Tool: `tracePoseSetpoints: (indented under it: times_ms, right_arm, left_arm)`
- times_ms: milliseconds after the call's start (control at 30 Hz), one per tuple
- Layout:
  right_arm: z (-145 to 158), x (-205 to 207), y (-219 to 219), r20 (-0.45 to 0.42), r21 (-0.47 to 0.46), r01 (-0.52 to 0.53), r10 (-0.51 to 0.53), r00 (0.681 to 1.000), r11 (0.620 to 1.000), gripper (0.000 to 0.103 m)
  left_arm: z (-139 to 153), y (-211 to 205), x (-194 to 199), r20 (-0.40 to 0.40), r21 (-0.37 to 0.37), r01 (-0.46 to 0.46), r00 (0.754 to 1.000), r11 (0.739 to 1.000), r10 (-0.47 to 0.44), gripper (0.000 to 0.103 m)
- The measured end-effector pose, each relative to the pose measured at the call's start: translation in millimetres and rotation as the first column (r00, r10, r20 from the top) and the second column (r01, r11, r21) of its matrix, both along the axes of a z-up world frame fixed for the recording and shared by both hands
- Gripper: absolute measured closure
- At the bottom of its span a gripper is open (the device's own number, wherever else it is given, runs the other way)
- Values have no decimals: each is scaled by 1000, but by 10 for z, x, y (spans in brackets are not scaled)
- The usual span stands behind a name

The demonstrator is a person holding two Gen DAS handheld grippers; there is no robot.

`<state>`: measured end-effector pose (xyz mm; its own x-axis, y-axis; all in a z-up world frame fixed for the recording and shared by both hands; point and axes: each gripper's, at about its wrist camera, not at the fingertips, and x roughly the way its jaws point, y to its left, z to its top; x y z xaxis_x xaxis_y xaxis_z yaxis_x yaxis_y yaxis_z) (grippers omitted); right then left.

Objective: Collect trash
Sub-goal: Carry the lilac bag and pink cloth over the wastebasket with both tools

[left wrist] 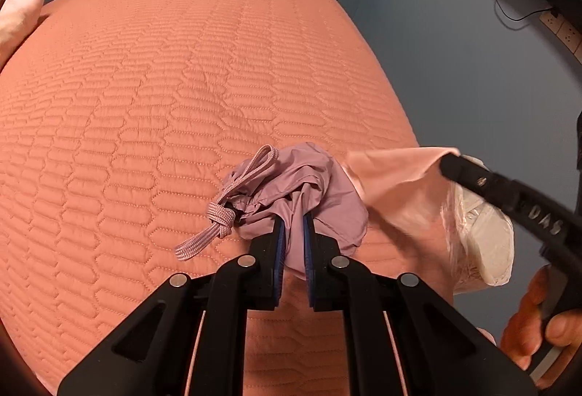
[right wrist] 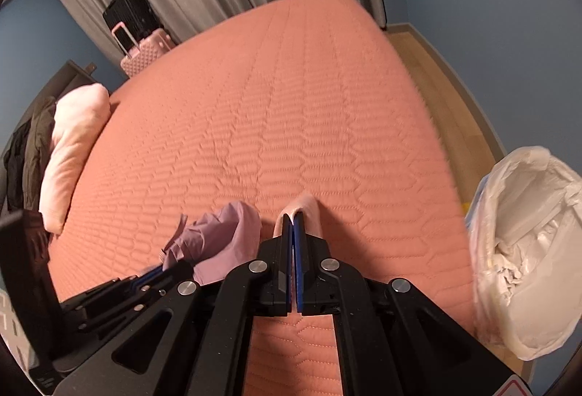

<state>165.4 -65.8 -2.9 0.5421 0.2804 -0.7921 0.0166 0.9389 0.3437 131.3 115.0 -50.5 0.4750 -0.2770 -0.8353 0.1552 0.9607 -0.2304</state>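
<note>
Crumpled mauve drawstring pouch

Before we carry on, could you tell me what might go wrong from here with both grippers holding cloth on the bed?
1. The left gripper pinches only a fold of the purple pouch; it may slip out.
2. The pouch's cord hangs loose and could snag.
3. The right gripper grips just the pink cloth's edge, so it may drop short of the lined bin.

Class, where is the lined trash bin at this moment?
The lined trash bin stands on the floor off the bed's right edge, at the right of the right wrist view, just right of the right gripper pinching pink cloth.
</note>
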Motion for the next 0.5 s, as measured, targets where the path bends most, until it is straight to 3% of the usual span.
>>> tracePoseSetpoints:
  times_ms: [300, 500]
  right_arm:
    - [669, -372, -675, 107, -3, 110, -109, 988, 994, 101]
    - [939, -668, -1204, 155, -26, 194, -187, 970, 981, 101]
  left_arm:
    - [430, -460, -100, 86, -33, 95, 992, 995, -92, 94]
    - [677, -1078, -160, 131, -61, 222, 968, 973, -213, 93]
